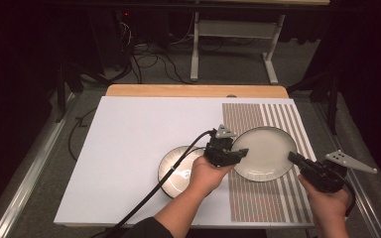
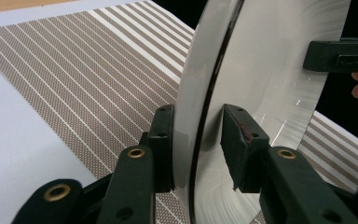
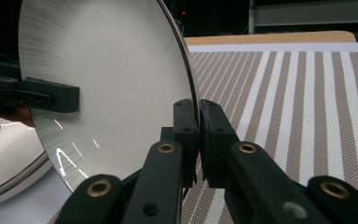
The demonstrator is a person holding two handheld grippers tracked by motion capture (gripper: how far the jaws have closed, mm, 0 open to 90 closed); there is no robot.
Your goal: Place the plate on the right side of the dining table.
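High view: pale plate (image 1: pixel 264 151) between both grippers near tabletop's right edge | right gripper (image 1: pixel 293 158) clenched on its right rim | left gripper (image 1: pixel 241 152) straddles left rim, one pad off | second plate (image 1: pixel 176 168) just left.

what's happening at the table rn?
A person holds a pale plate above the striped mat with both grippers. The right gripper is clamped on its rim; the left gripper straddles the opposite rim, one pad seemingly off the surface. A second plate lies on the white sheet beside it.
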